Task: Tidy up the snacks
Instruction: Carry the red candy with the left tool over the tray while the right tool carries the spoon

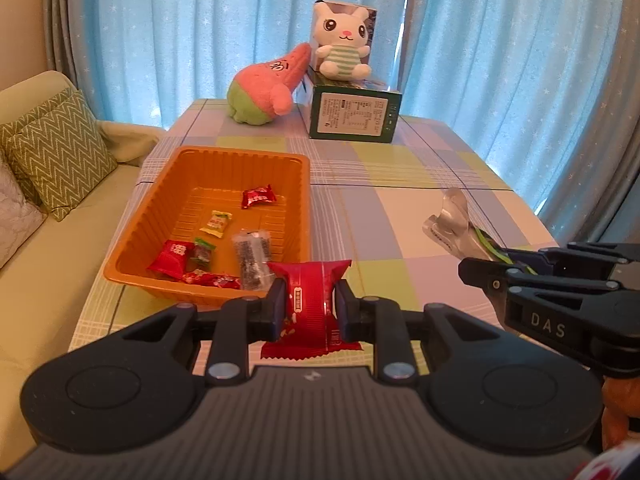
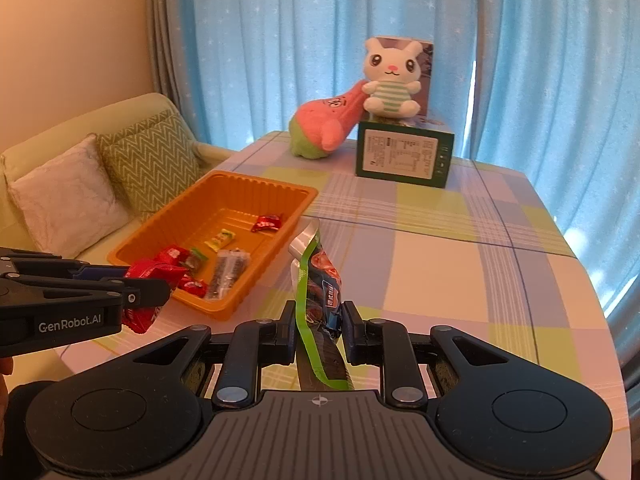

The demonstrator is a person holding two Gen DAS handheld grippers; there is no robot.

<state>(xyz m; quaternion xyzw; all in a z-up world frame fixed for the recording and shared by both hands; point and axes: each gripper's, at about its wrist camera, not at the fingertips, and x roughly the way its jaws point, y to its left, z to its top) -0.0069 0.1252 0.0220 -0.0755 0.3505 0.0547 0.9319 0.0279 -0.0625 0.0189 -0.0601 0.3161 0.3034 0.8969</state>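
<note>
The left tool is squeezing a red snack packet, held just off the near corner of the orange tray. The tray lies ahead and to the left, its long side running away from the tool. The right tool pinches a green-edged snack bag and is farther from the tray across the bench. The tools read "DAS" and "GenRobot.AI".

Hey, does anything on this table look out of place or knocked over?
The pink star plush is tipped over, its point leaning against the green box where the bunny plush sits. Otherwise nothing stands out: snacks lie in the orange tray, and no spills are visible.
</note>
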